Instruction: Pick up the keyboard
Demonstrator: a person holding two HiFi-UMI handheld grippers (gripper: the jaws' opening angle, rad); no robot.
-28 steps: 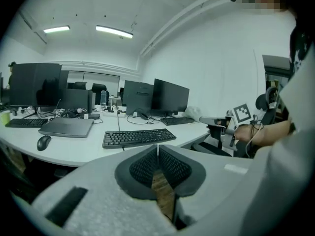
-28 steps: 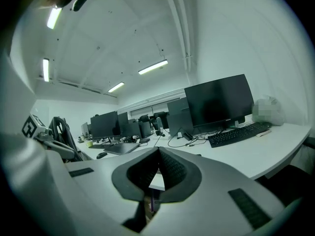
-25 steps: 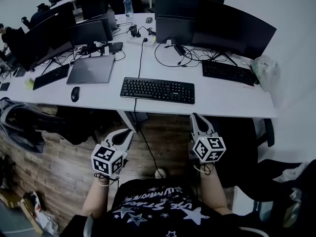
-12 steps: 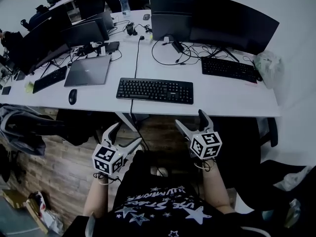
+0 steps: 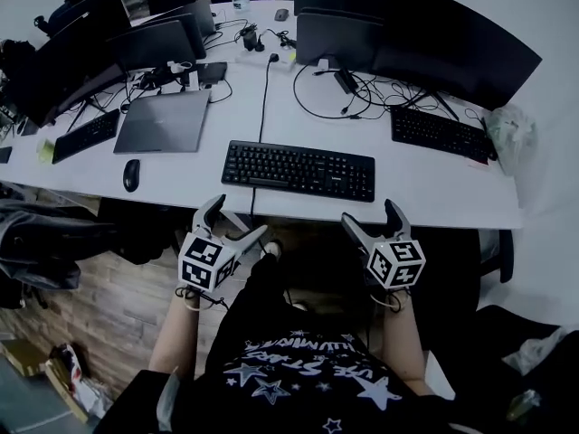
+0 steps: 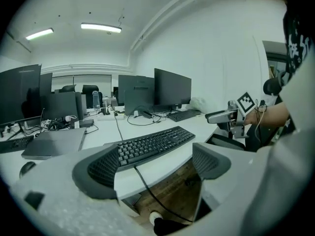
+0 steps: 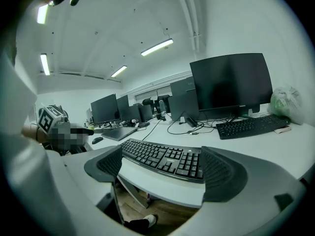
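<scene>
The black keyboard point(image 5: 298, 170) lies flat near the front edge of the white table point(image 5: 185, 181), its cable running back across the top. My left gripper point(image 5: 237, 220) is just short of the table edge, below the keyboard's left end. My right gripper point(image 5: 371, 215) is likewise below its right end. Both point at the table with jaws wide and still opening, nothing between the pads. In the left gripper view the keyboard point(image 6: 147, 145) lies beyond the left gripper point(image 6: 152, 166). In the right gripper view the keyboard point(image 7: 162, 159) lies beyond the right gripper point(image 7: 165, 173).
A second keyboard point(image 5: 441, 132) and a plastic bag point(image 5: 511, 136) sit at the right. Dark monitors point(image 5: 452, 43) stand along the back. A closed laptop point(image 5: 163, 120), a mouse point(image 5: 131, 174) and a third keyboard point(image 5: 84, 136) lie at the left. Loose cables point(image 5: 339, 107) cross the middle.
Both grippers went from shut to wide open. Both hands moved forward to the table's front edge, close under the keyboard.
</scene>
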